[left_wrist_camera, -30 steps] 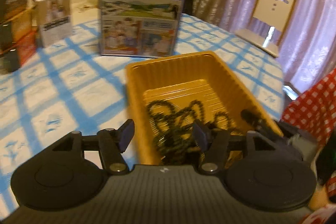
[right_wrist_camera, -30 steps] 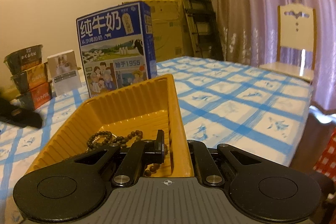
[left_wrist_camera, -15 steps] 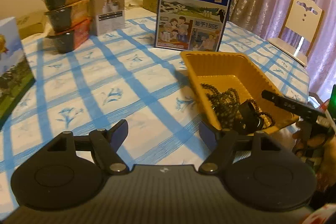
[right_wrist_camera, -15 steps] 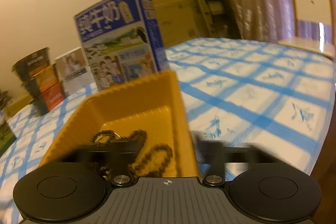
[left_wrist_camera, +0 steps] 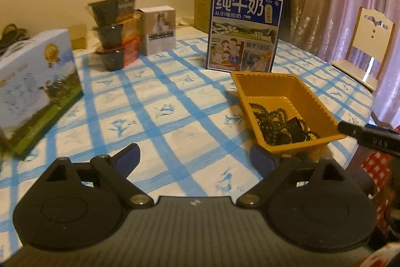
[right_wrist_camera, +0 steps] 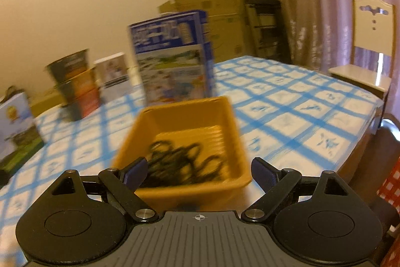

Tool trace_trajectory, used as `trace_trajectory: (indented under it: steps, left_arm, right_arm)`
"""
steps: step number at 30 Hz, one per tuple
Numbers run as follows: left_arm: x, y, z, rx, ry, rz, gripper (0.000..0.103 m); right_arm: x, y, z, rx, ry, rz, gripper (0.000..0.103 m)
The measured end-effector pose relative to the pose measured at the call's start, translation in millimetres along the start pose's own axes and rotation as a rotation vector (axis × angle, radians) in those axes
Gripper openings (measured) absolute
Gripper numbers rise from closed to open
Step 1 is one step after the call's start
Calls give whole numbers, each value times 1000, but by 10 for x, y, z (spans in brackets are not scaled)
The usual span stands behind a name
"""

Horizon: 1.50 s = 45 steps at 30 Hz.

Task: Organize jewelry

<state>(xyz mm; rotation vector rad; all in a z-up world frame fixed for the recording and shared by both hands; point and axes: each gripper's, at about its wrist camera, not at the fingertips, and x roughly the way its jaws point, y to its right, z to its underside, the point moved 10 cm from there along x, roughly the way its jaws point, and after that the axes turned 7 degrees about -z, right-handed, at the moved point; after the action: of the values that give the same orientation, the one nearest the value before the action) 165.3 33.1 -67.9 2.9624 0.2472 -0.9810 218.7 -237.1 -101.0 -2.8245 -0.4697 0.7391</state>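
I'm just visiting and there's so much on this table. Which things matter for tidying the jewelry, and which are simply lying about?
For the job:
- dark bead strings
- yellow tray

Just lying about:
- blue milk carton
- stacked food bowls
- small white box
- pale gift box

A tangle of dark bead necklaces (left_wrist_camera: 273,123) lies heaped in the near end of an orange plastic tray (left_wrist_camera: 275,88), whose far end is bare. The tray is rectangular with ribbed, sloping walls and sits flat on the blue-checked tablecloth (left_wrist_camera: 160,101), near the table's edge.
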Motion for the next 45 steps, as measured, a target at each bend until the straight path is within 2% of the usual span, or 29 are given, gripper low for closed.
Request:
trace_trajectory:
  steps: [7,16,25,45]
  left_arm:
    - [-476,-131,138,-31,14,30,93]
    - [-799,-275,437,-50,-65,14,93]
    - [-870,-294,615,-58,-104,17,93]
    - [-770,-156,675,-21,-128,7,93]
  right_arm:
    - [-397,-749,309,-41,-82,-67,89]
    - [-690,-1153,514,-24,-194,-143,89]
    - [-799,-1280,622,-50,-223,-169,89]
    - [-791,-1206,668,-34,-243,-177,89]
